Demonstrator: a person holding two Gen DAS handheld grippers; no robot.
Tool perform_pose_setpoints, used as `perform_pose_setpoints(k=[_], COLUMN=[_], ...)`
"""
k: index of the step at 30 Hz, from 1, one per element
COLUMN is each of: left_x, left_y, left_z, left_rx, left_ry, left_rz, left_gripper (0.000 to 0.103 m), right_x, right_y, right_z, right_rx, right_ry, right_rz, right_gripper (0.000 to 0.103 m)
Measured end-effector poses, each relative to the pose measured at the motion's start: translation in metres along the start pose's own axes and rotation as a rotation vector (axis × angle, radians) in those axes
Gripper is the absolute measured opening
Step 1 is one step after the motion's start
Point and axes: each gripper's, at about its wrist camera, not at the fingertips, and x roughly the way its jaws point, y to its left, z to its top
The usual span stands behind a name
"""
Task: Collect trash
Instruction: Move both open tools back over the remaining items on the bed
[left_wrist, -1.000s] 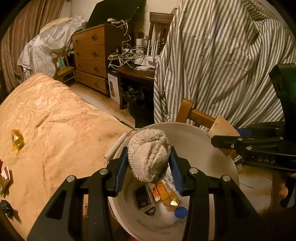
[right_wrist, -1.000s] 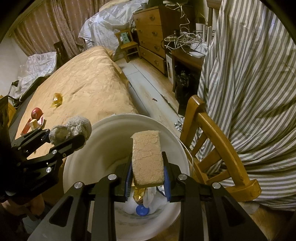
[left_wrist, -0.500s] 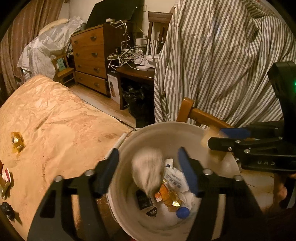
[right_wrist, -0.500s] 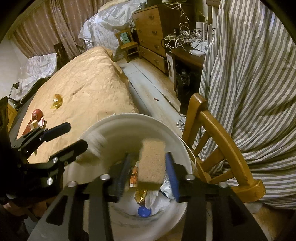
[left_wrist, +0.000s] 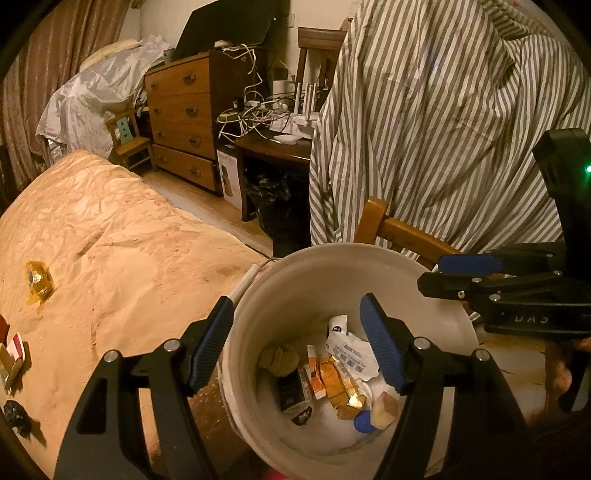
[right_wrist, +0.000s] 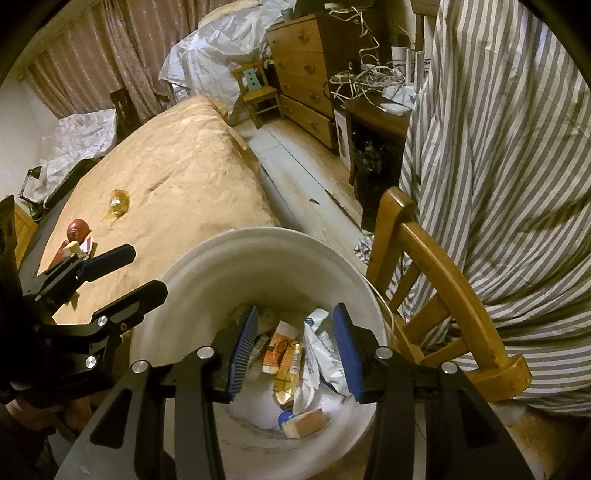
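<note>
- The left hand-held gripper (left_wrist: 295, 343) is low in the middle of the left wrist view. Its two blue fingers are apart, with nothing between them. They have just been opening.
- The right hand-held gripper (right_wrist: 293, 350) is low in the middle of the right wrist view. Its blue fingers are also apart and hold nothing. They too have just been opening.
- Right under both of them is the white bucket (left_wrist: 436, 291), with its mouth wide open.
- A rolled-up cloth ball (left_wrist: 279, 360) lies at the bottom of the bucket, below the left hand-held gripper and a little left of its middle.
- A tan sponge block (right_wrist: 304, 422) lies at the bottom too, below the right hand-held gripper, beside a blue bottle cap (right_wrist: 284, 417).
- Between the ball and the block are orange packets (left_wrist: 332, 380) and a white wrapper (left_wrist: 351, 354).
- Left of the bucket is the bed (left_wrist: 110, 258) with a crinkly tan cover.
- A shiny gold wrapper (left_wrist: 37, 282) lies on the bed at the left edge of the left wrist view, well apart from both hand-held grippers.
- A red ball (right_wrist: 77, 229) and some small bits lie on the bed at the left of the right wrist view.
- A wooden chair (right_wrist: 443, 280) stands just right of the bucket, with a striped cloth (right_wrist: 498, 147) draped behind it.
- Far back stands a brown chest of drawers (left_wrist: 181, 118).
</note>
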Motion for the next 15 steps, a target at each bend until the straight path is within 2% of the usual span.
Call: perform_pose_setpoints(k=[2,4,10,15], left_x=[-0.007,-0.015,-0.038,-0.056], left_y=[0.008,0.023,0.102,0.165], left_z=[-0.005,-0.012,-0.052,-0.086], left_rx=[-0.012,-0.034,-0.168,-0.275], left_ry=[-0.007,-0.013,-0.005,0.015], left_rz=[0.004,0.018,0.109,0.183], left_gripper=[0.068,0.068,0.068,0.068], right_x=[-0.005,-0.012,-0.016,-0.004], right_y=[0.008,0.025,0.088,0.161], right_z=[-0.001,-0.005,-0.014,-0.014], right_rx=[-0.012,-0.046,-0.134,-0.221], right_ry=[-0.021,-0.055,-0.100,-0.100], right_rz=[0.013,0.039,0.150,0.258], right_gripper=[0.045,0.052,0.057,0.059])
